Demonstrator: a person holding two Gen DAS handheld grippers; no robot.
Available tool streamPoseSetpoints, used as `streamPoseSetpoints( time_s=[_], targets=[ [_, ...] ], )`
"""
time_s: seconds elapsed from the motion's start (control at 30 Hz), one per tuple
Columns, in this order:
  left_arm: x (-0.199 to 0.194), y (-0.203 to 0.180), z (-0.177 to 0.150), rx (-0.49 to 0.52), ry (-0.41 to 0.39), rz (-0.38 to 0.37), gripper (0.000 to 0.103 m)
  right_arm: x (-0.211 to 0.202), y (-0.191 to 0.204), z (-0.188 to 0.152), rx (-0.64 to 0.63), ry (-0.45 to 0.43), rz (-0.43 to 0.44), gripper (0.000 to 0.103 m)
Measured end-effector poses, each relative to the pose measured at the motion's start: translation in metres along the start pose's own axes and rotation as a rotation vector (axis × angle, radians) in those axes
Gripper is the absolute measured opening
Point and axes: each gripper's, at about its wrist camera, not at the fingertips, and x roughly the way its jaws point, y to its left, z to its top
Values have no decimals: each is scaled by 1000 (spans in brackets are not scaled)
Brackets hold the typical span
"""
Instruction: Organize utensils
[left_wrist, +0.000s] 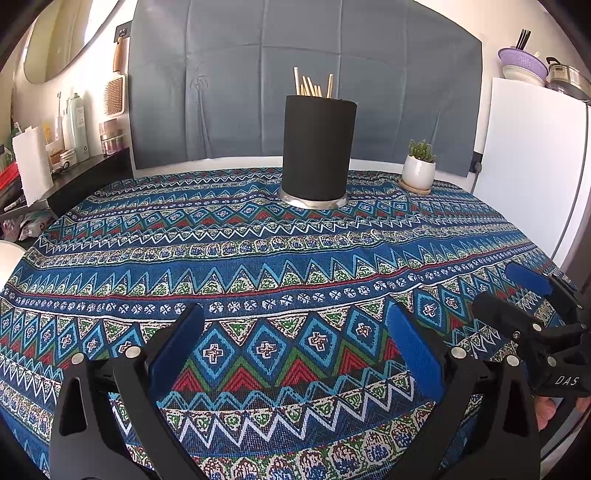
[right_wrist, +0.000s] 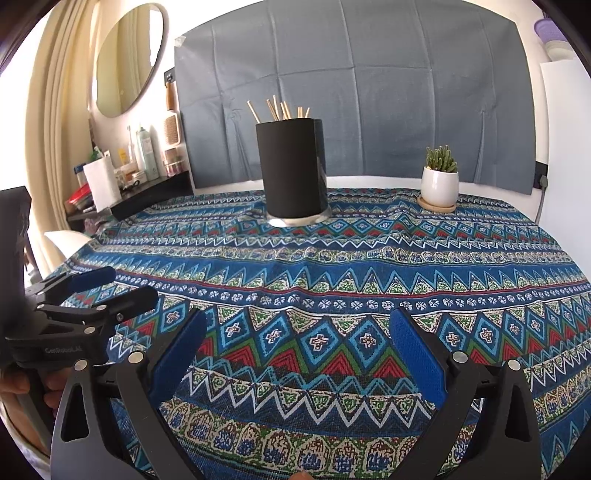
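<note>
A black cylindrical utensil holder (left_wrist: 318, 147) (right_wrist: 293, 168) stands upright on a metal base at the far middle of the table. Several wooden chopsticks (left_wrist: 312, 84) (right_wrist: 279, 109) stick up out of it. My left gripper (left_wrist: 295, 314) is open and empty, low over the near part of the patterned tablecloth. It also shows at the left of the right wrist view (right_wrist: 118, 286). My right gripper (right_wrist: 299, 317) is open and empty beside it, and shows at the right of the left wrist view (left_wrist: 506, 284). No loose utensil lies on the cloth.
A small potted succulent (left_wrist: 419, 168) (right_wrist: 440, 181) on a wooden coaster stands to the right of the holder. A white fridge (left_wrist: 532, 162) is on the right. A dark shelf with bottles and a paper roll (left_wrist: 31, 166) is on the left.
</note>
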Motion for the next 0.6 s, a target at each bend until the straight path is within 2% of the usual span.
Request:
streamPoseSetpoints(
  time_s=[0.6],
  targets=[
    [-1, 2, -1, -12, -8, -11, 97, -1, 1, 0, -3, -3, 0, 95]
  ],
)
